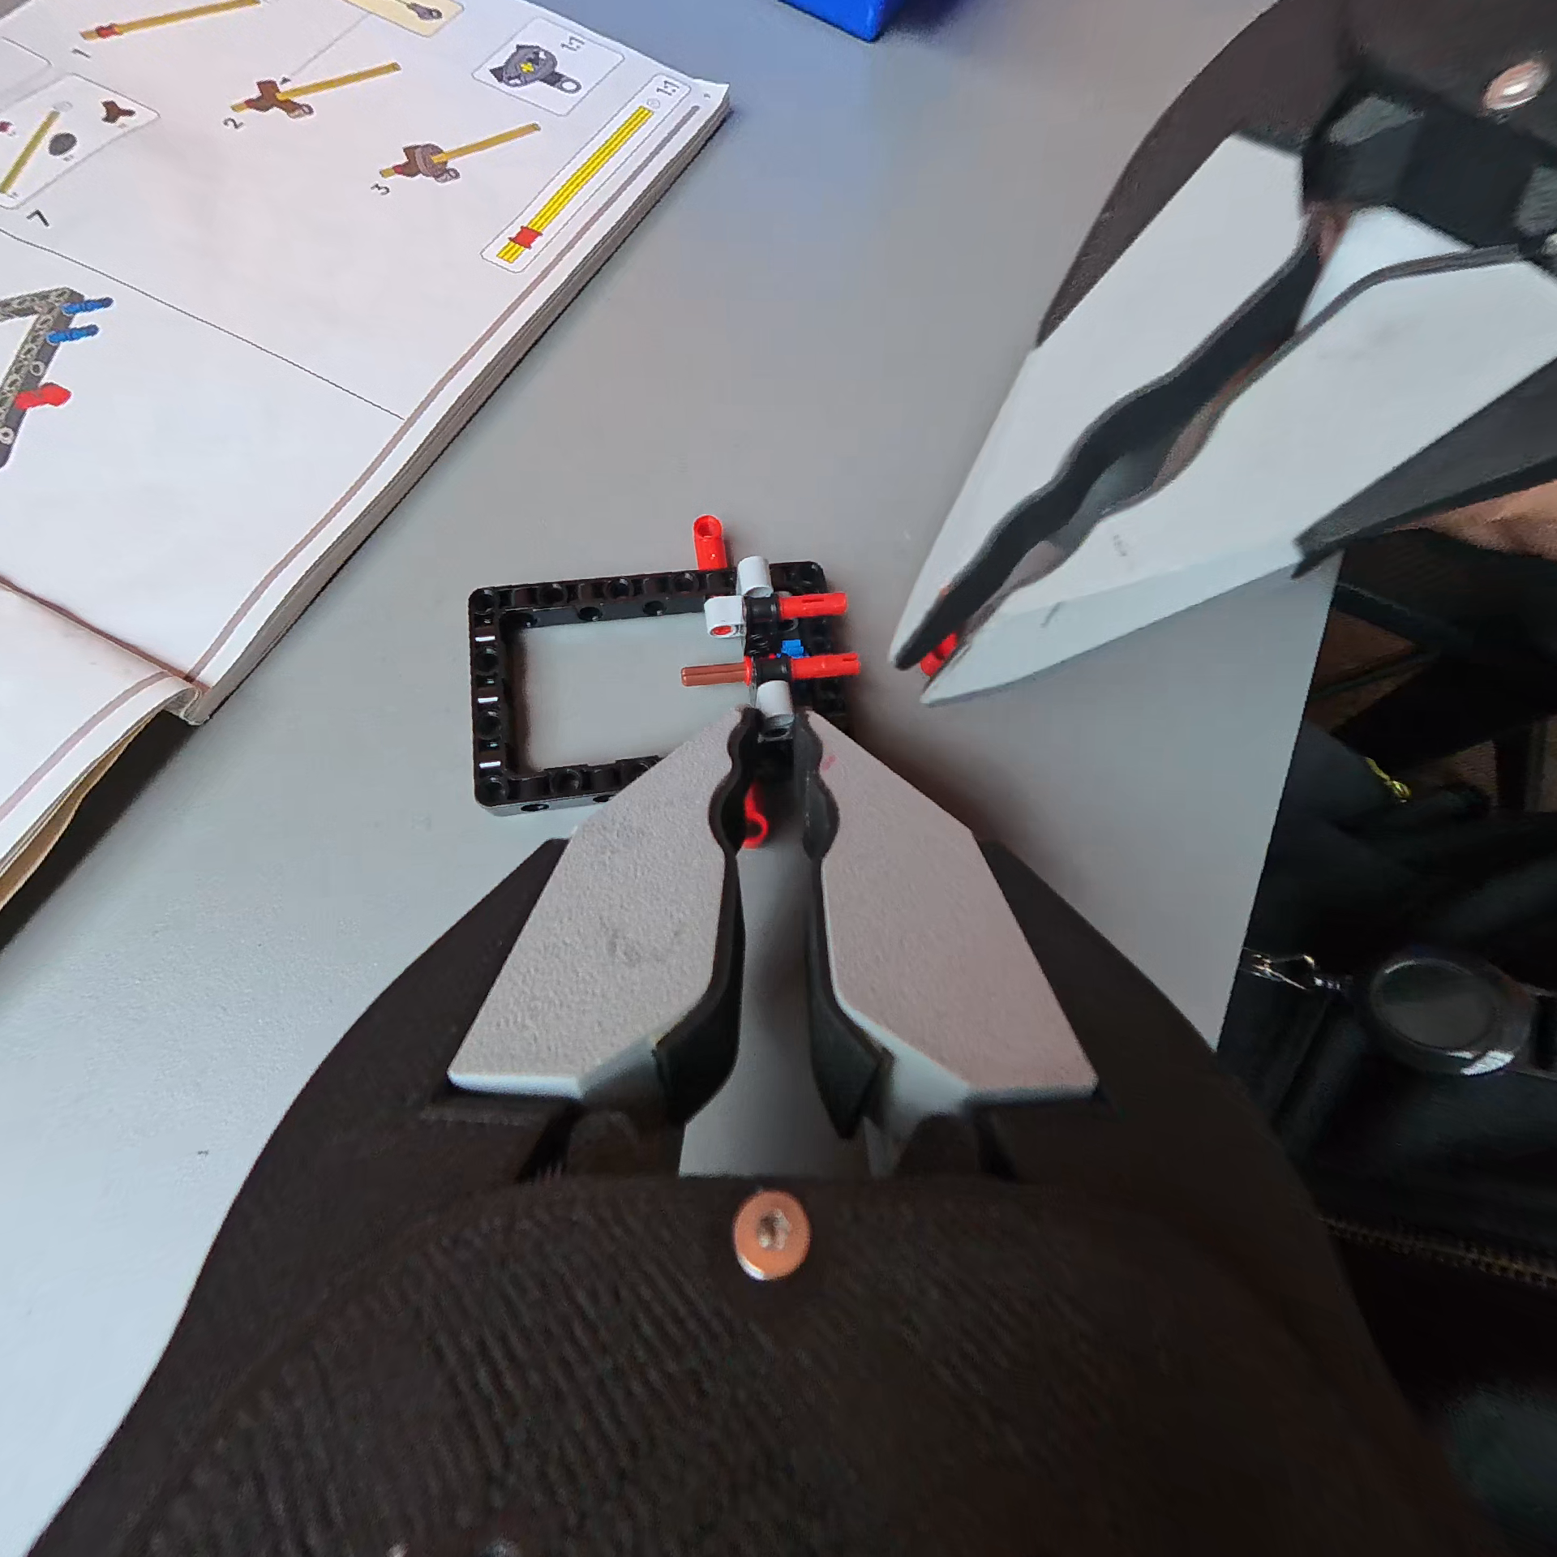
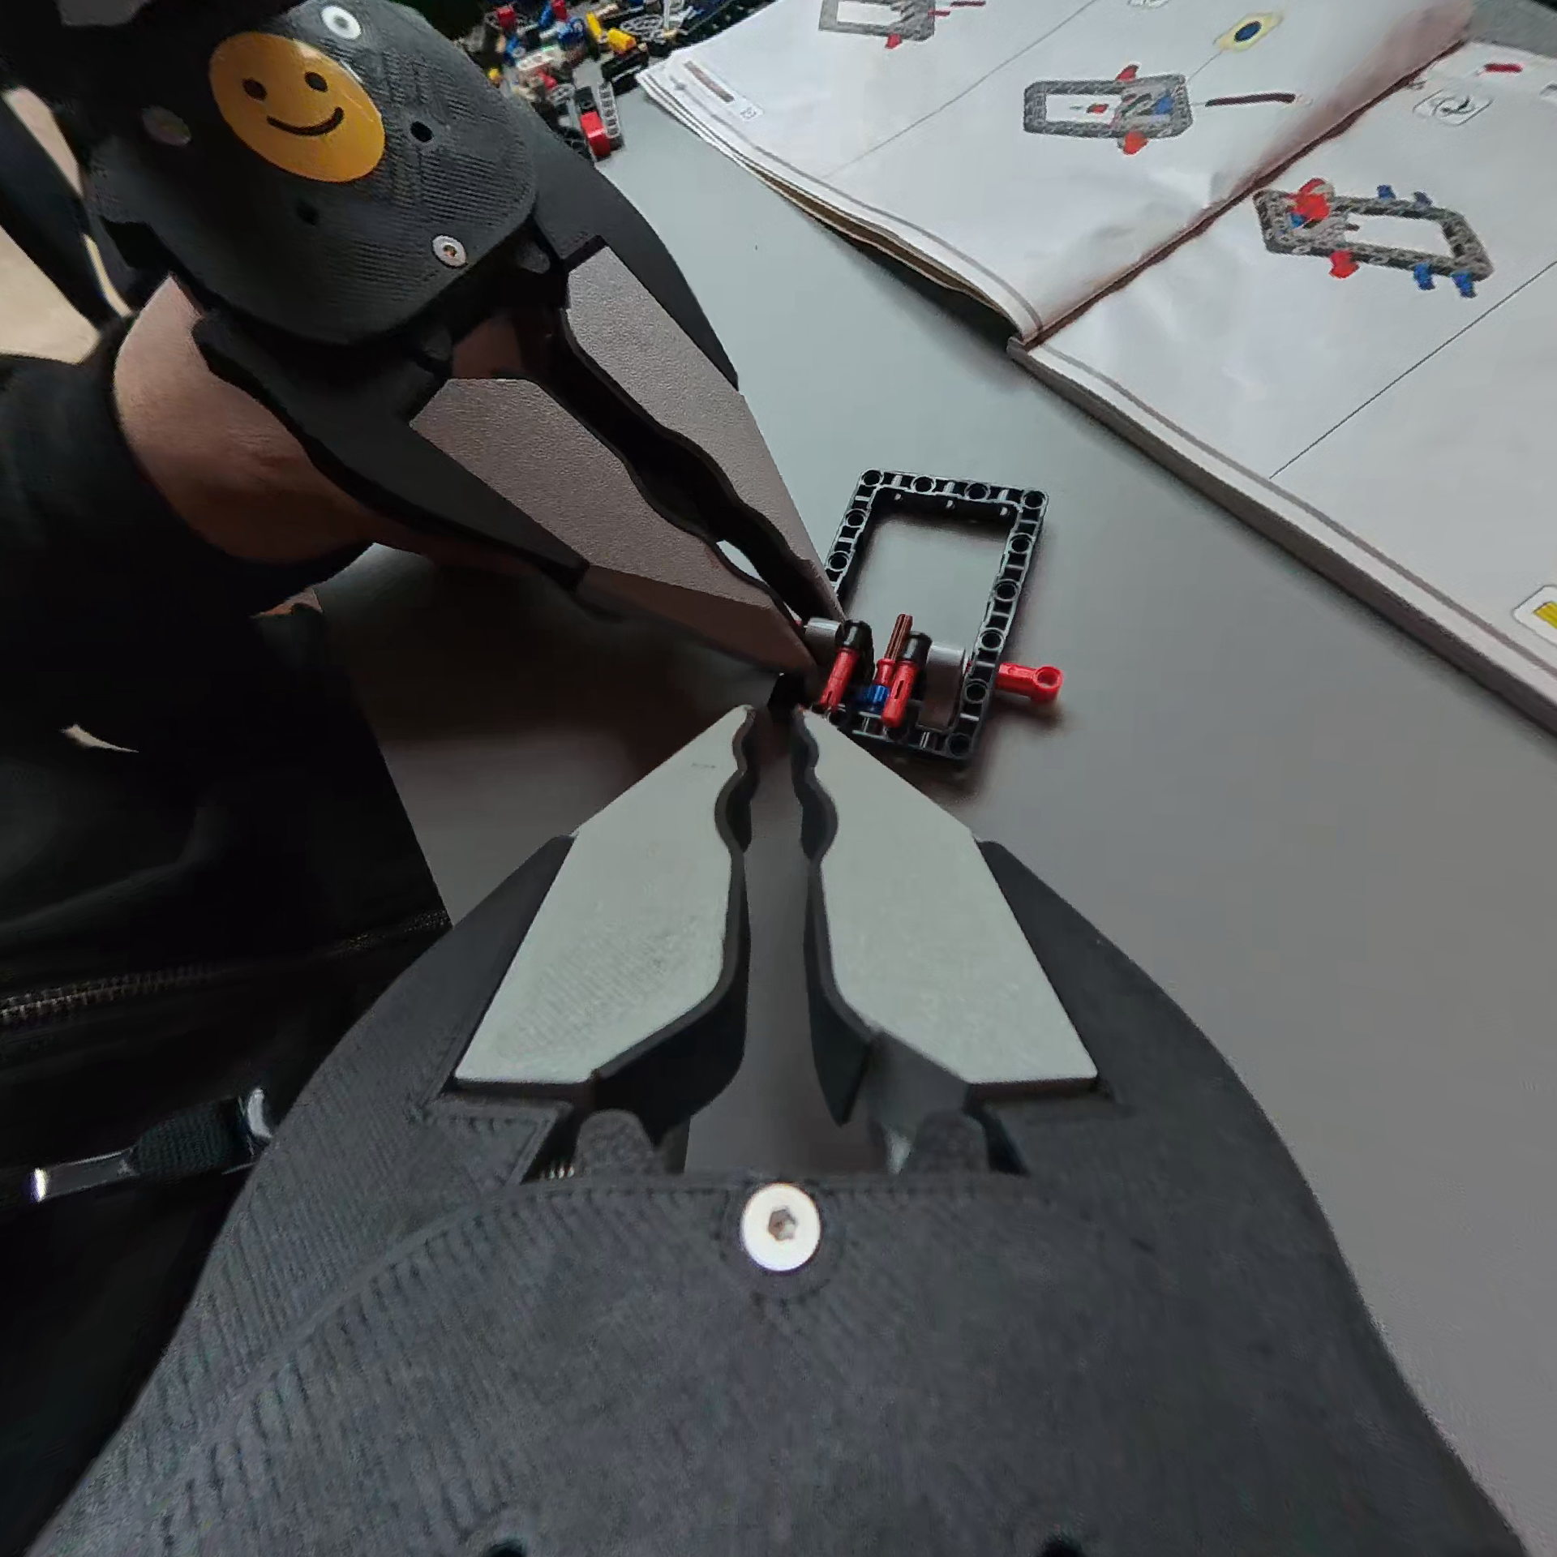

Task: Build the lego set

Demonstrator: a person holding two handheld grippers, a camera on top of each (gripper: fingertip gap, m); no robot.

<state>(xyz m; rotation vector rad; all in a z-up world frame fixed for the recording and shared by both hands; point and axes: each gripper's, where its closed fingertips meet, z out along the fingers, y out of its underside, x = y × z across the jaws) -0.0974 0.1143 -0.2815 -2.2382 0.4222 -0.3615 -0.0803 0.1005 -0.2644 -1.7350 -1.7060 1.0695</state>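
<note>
A black rectangular Lego frame (image 1: 489, 674) lies flat on the grey table (image 1: 842, 379). One end carries a cluster of grey connectors, red pins (image 1: 813, 602), a blue pin and a brown axle (image 1: 712, 674). A red ring-ended pin (image 1: 708, 539) sticks out of its far side. My left gripper (image 1: 771, 724) is shut on the near end of this cluster, with a red part showing between its fingers. My right gripper (image 1: 922, 661) hovers just right of the frame, shut on a small red piece (image 1: 937, 650). In the right wrist view, the frame (image 2: 1024, 573) lies ahead and the right gripper (image 2: 771, 716) is close to the left gripper (image 2: 809, 644).
An open instruction booklet (image 1: 295, 337) lies left of the frame; it also shows in the right wrist view (image 2: 1264, 253). A pile of loose Lego parts (image 2: 573, 50) sits at the far end. A blue bin (image 1: 842, 13) stands beyond. The table edge and a person's dark clothing (image 1: 1390, 927) are right. The tips of both grippers are at nearly the same place.
</note>
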